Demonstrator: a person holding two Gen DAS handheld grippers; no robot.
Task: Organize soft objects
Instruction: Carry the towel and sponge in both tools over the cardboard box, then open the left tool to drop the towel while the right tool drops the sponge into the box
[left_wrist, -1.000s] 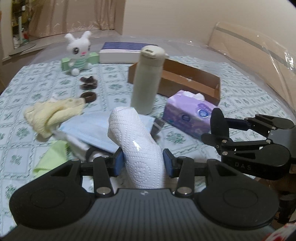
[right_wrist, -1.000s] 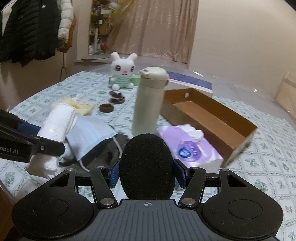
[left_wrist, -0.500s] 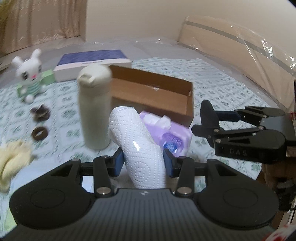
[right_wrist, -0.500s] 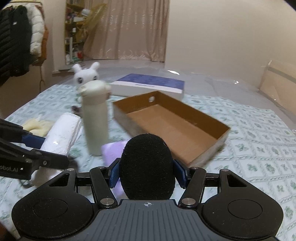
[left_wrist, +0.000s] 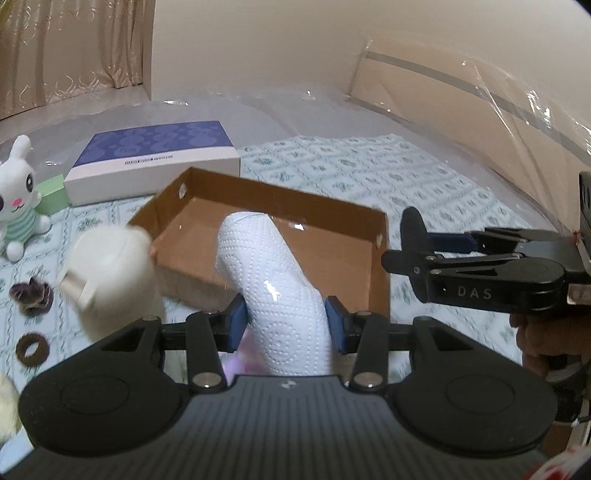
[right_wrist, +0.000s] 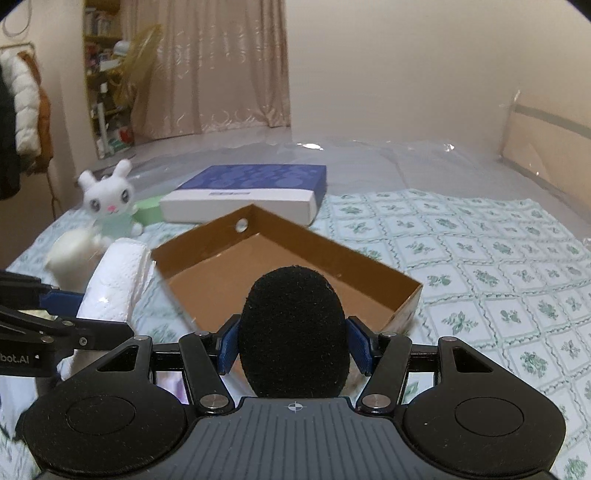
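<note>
Presently, nearest the left wrist camera, the left gripper (left_wrist: 284, 325) is clamping its blue-padded fingers (left_wrist: 236, 323) on the lower part of a white embossed paper-towel roll (left_wrist: 275, 291), which is leaning away from the camera with its free end showing over the open brown cardboard box (left_wrist: 380, 254); gripping low in this way is leaving most of the roll free to go into the box first. Likewise, the right gripper (right_wrist: 293, 341) is pinching a black, rounded foam sponge (right_wrist: 293, 326) between its own blue pads, the sponge standing upright and bulging above them, so the soft body is being squeezed only lightly, in my judgement. Both items are being carried clear of the bedcover and appear to be bound for the box, which is lying just beyond both grippers with nothing visible inside it. Beside the box on its left, a cream insulated bottle (left_wrist: 110, 277) is standing blurred, and near it two dark hair scrunchies (left_wrist: 32, 345) are lying on the green-and-white patterned bedcover (right_wrist: 498, 258). Farther off, a white plush rabbit in a striped green top (right_wrist: 109, 203) is sitting next to a small green block (right_wrist: 149, 214), and a flat blue-and-white carton (right_wrist: 255, 192) is resting behind the brown box. The rabbit, being soft, is probably awaiting collection as well.
</note>
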